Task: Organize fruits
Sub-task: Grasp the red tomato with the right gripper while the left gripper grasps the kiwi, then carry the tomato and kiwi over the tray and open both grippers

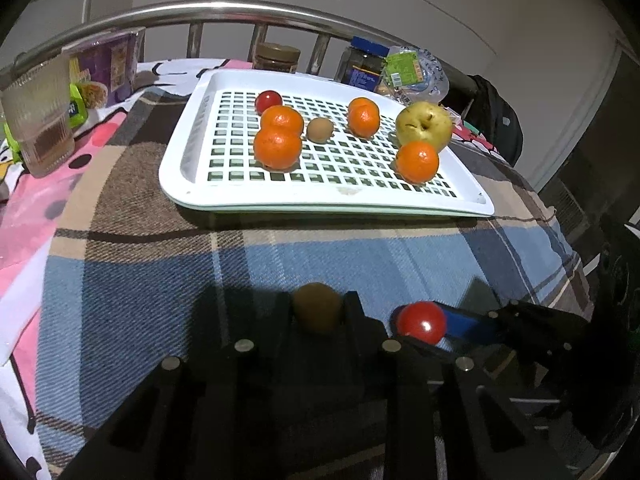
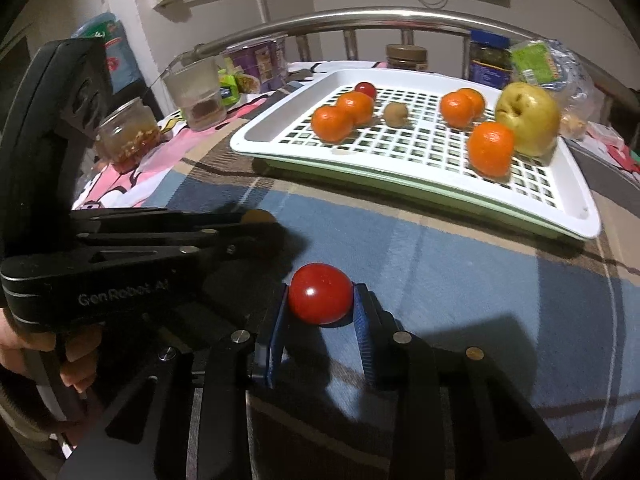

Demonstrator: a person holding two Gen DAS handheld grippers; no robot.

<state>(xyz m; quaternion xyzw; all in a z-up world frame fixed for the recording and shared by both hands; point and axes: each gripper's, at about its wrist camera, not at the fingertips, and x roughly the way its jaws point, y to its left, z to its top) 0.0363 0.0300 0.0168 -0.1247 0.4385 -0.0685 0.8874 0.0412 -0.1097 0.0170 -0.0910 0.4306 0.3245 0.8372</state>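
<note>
Plaid cloth covers the desk (image 1: 160,248), with a white slotted tray (image 1: 188,160) of oranges, a pear and small fruits farther back. On the left, my left hand-held gripper (image 1: 318,314) pinches a brown kiwi (image 1: 317,307) resting on the cloth. Just to its right, my right hand-held gripper (image 2: 321,300) pinches a red tomato (image 2: 321,293) between blue pads. Both fruits seem freshly grasped, so the next move is probably lifting them clear and carrying them forward over the tray rim without squeezing harder.
</note>
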